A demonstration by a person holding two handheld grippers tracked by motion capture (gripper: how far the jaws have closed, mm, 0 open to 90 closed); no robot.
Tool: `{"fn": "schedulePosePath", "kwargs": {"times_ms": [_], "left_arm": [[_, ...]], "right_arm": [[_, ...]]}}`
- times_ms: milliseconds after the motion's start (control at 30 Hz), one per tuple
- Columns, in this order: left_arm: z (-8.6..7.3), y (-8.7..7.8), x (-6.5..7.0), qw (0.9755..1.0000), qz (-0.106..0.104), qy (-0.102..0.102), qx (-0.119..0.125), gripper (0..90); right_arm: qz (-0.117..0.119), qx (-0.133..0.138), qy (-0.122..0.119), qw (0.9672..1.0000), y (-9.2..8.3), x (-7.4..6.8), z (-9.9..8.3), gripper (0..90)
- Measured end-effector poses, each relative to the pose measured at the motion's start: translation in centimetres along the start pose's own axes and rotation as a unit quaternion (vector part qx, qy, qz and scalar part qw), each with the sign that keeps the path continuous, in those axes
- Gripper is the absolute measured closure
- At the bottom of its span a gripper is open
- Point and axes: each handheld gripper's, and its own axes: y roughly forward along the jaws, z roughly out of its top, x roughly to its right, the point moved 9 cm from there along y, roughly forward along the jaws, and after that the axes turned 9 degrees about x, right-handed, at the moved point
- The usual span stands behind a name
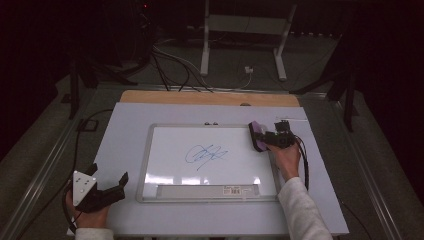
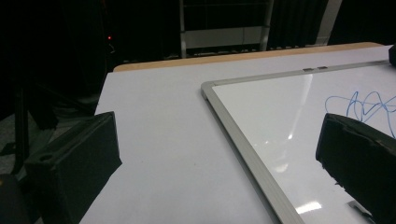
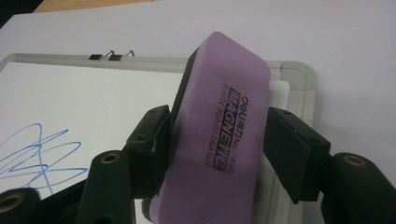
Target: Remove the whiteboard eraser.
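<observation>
**Dim room, lit table**

The room beyond the table (image 1: 125,150) lies almost black; light falls from above onto the whiteboard (image 1: 170,150), leaving pale glare patches along its near edge and a streak in the left gripper view; the eraser (image 3: 219,135) close to the lens is slightly soft; edges stay undistorted.

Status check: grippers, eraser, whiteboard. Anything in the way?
Right gripper shut on purple eraser, over the whiteboard's top right corner. Left gripper open, parked off the board's left. Blue scribble unwiped; path to it clear.
</observation>
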Motion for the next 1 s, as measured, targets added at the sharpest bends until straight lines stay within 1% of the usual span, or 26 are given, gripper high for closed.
{"fn": "schedulePosePath", "kwargs": {"times_ms": [67,133,267,333,400,433,467,567,667,700,767,1000], "left_arm": [[-0.01,0.01,0.00,1.0000,0.000,0.000,0.000,0.5],[0.01,0.02,0.02,1.0000,0.001,-0.001,0.000,0.5],[-0.03,0.06,0.08,1.0000,0.000,0.000,-0.001,0.5],[-0.05,0.06,0.10,1.0000,0.000,0.002,-0.002,0.5],[-0.04,0.05,0.11,1.0000,0.000,0.002,-0.002,0.5],[-0.04,0.05,0.10,1.0000,0.000,0.002,-0.002,0.5],[-0.06,0.05,0.08,1.0000,0.000,0.002,-0.002,0.5],[-0.09,0.06,0.05,1.0000,0.000,0.002,-0.003,0.5],[-0.08,0.06,0.06,1.0000,0.000,0.002,-0.003,0.5],[-0.07,0.06,0.07,1.0000,0.000,0.002,-0.002,0.5],[-0.08,0.06,0.06,1.0000,0.000,0.002,-0.003,0.5],[-0.09,0.07,0.09,1.0000,0.000,0.003,-0.003,0.5]], "right_arm": [[0.001,-0.004,0.001,1.0000,0.15,-0.05,-0.13,40.7],[-0.001,-0.008,-0.003,1.0000,0.29,-0.04,-0.30,40.2],[-0.001,-0.009,0.000,1.0000,0.30,-0.04,-0.27,40.2],[-0.004,-0.012,-0.003,0.9999,0.39,0.06,-0.37,37.2],[-0.008,-0.017,-0.005,0.9998,0.55,0.16,-0.56,36.4],[-0.008,-0.017,-0.005,0.9998,0.55,0.16,-0.56,36.4],[-0.011,-0.024,-0.005,0.9996,0.66,0.25,-0.81,39.6],[-0.013,-0.024,-0.009,0.9996,0.70,0.21,-0.85,40.4],[-0.018,-0.021,-0.016,0.9995,0.63,0.19,-0.75,40.5],[-0.016,-0.018,-0.016,0.9996,0.50,0.06,-0.61,40.6],[-0.016,-0.013,-0.023,0.9995,0.37,-0.09,-0.42,40.6],[-0.012,-0.006,-0.032,0.9994,-0.03,-0.58,-0.12,40.6]]}}
